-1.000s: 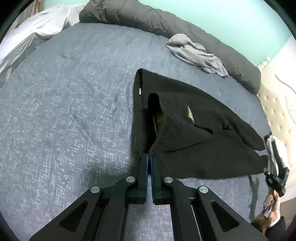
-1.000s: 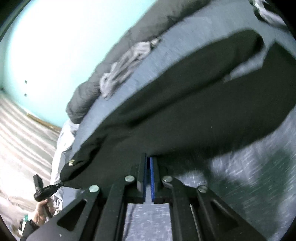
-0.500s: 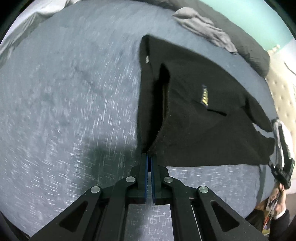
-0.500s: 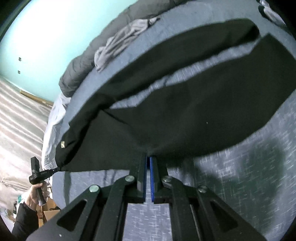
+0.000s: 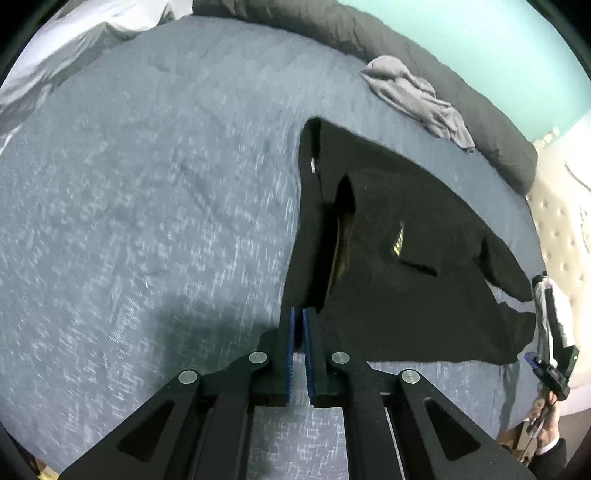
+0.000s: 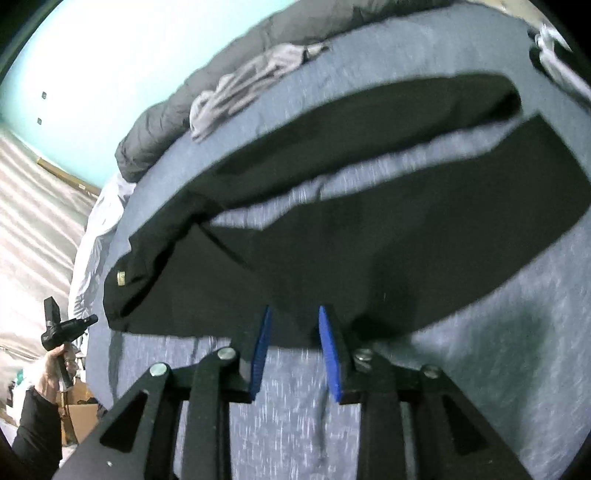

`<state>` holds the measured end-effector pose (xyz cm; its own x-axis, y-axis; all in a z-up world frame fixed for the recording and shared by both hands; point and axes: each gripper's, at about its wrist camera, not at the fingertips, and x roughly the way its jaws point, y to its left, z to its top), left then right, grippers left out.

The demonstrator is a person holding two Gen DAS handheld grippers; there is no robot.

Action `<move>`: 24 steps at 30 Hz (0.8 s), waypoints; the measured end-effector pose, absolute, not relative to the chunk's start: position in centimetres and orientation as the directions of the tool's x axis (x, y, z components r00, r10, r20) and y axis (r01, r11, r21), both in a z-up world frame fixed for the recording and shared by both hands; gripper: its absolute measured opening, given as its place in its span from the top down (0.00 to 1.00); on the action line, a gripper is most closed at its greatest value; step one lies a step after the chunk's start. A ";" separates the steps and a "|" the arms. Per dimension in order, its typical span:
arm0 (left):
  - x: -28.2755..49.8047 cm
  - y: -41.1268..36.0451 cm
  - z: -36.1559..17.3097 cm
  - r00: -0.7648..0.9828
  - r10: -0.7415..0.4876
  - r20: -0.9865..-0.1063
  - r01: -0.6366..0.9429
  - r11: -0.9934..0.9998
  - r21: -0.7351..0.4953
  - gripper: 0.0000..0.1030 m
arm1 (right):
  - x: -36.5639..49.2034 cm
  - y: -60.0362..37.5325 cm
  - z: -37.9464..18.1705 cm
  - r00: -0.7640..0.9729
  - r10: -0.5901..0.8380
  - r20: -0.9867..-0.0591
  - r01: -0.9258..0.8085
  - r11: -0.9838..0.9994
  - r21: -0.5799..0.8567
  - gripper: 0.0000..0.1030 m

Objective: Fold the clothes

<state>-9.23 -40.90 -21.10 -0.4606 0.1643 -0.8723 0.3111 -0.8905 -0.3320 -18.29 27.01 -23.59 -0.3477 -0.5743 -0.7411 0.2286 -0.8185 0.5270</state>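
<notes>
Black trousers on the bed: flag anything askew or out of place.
The black trousers lie flat, but the legs splay apart, with a strip of blue-grey bedspread showing between them. A crumpled grey garment sits unfolded against the dark duvet roll.

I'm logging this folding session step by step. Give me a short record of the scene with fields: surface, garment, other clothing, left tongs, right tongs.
surface: bed with blue-grey cover
garment: black trousers lying flat on the bed, legs apart
other clothing: crumpled grey garment by the dark duvet
left tongs: nearly closed, opening slightly, tips at the waistband corner
right tongs: opening, pads apart at the trousers' near edge, no longer pinching
</notes>
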 end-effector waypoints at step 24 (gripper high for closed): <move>-31.2 -43.7 -25.9 -0.489 0.204 -0.848 0.309 -0.869 -0.387 0.94 | -24.0 20.1 -27.2 -0.369 -0.644 -0.670 0.312 -0.765 0.564 0.73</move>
<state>-31.24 -43.75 -25.91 -0.4892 0.2041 -0.8479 0.3089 -0.8686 -0.3873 -24.01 20.12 -27.17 -0.3686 -0.6445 -0.6699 0.3118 -0.7646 0.5640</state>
